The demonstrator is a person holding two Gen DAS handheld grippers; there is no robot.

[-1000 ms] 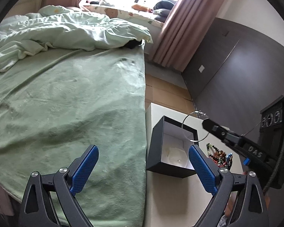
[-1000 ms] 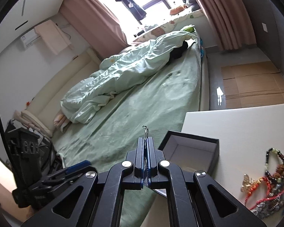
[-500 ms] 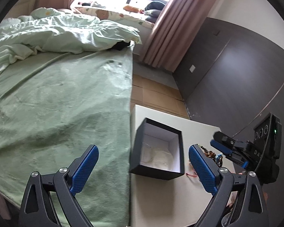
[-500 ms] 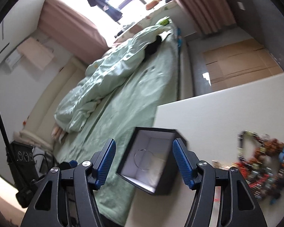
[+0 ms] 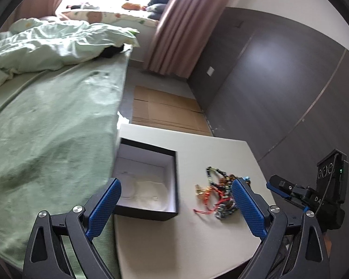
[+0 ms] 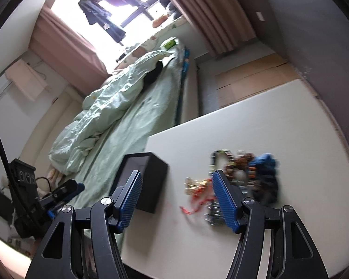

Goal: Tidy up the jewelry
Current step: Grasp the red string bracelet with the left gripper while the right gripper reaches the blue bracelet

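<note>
We hover both tools above the white table [image 5: 186, 237], the left gripper [image 5: 174, 204] and right gripper [image 6: 176, 195] each spread wide and holding nothing, with the jewelry pile [image 5: 221, 193] tangled just beside the open black box [image 5: 149, 179]. To lift one piece cleanly, we judge it best to single out the loose red cord [image 6: 193, 205] at the pile's fringe. The box sits at the table's edge beside the bed [image 5: 46, 127]; bare tabletop lies nearer us.

Left tool [image 5: 175, 205]: jaws spread wide, holding nothing.
Right tool [image 6: 176, 196]: jaws spread wide, holding nothing, angled down.
</note>
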